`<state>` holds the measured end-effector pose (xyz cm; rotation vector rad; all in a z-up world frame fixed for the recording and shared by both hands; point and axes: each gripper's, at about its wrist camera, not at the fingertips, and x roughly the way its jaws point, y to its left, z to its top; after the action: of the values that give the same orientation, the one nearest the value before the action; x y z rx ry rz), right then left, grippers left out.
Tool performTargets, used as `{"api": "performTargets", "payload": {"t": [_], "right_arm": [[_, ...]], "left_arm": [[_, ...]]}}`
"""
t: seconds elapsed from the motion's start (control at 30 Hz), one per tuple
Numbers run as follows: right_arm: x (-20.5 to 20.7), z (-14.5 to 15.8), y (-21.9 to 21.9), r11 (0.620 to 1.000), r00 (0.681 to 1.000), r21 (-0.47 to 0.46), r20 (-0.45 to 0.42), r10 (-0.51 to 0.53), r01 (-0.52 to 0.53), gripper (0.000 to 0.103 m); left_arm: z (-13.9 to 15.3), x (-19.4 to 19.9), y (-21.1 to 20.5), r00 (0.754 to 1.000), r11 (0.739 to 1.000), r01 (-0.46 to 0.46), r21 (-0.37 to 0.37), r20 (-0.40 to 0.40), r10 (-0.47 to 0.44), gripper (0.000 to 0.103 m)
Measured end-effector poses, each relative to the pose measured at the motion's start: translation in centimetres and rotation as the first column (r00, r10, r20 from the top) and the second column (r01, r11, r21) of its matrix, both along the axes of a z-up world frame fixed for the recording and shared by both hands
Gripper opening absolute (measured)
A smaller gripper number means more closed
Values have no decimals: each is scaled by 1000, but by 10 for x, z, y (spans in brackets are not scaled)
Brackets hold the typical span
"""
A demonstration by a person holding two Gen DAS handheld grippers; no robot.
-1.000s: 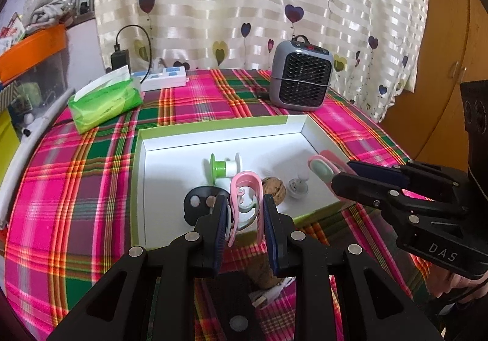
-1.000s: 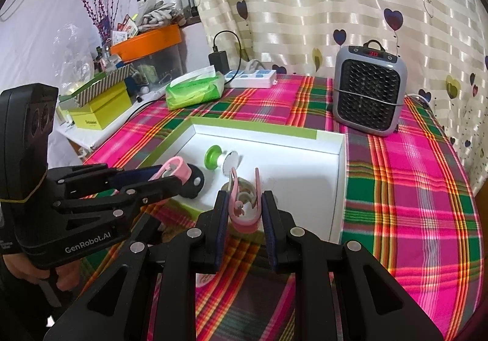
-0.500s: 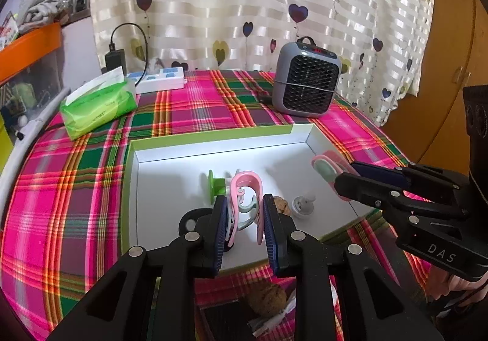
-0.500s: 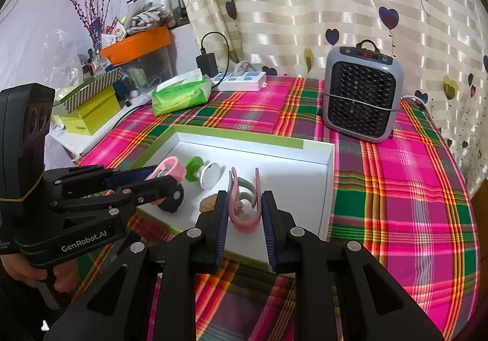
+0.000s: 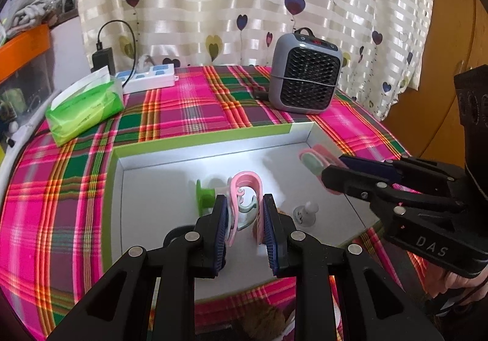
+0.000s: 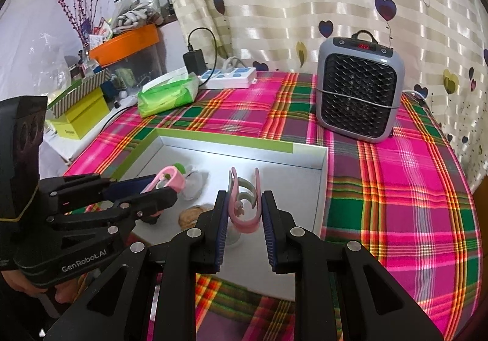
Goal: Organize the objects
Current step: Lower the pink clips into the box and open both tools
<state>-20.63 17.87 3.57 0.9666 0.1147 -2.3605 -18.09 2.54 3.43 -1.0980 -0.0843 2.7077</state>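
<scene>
Pink hair clips [image 5: 245,204] [image 6: 244,204] sit clenched in both your left gripper [image 5: 245,228] and right gripper [image 6: 244,226] above the white tray [image 6: 323,185]; lower each onto bare floor, clear of the walnut [image 6: 190,216], before releasing.

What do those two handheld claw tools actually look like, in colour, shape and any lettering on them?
Both are matte black plastic with angular, skeletal frames joined by silver round bolts. Each ends in two flat fingers lined with ribbed dark blue pads. The left gripper carries white "GenRobot.AI" lettering on its side and a boxy black block behind. The right gripper reads "DAS". No cables or sleeves show.
</scene>
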Motion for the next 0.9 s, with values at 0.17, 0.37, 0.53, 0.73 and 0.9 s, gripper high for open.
{"api": "performTargets", "payload": {"t": [0.17,0.37,0.53,0.73,0.9], "right_arm": [[-7,-2,-3,1000,1000,5,11,-3,3,23],[-15,-8,-6,1000,1000,12,24,-12,12,23],[-20,-15,-5,1000,999,24,43,-21,20,23],[-23,-20,-6,999,998,41,59,-26,23,23],[-24,-23,-5,998,997,54,69,-40,36,23]], "left_arm": [[2,-15,5,1000,1000,6,4,-1,-6,21],[-1,-32,13,1000,1000,13,12,4,-13,21],[-8,-41,17,999,1000,18,18,34,-18,21],[-10,-44,19,999,1000,21,6,47,-22,21],[-10,-44,20,999,1000,23,8,49,-24,21]]}}
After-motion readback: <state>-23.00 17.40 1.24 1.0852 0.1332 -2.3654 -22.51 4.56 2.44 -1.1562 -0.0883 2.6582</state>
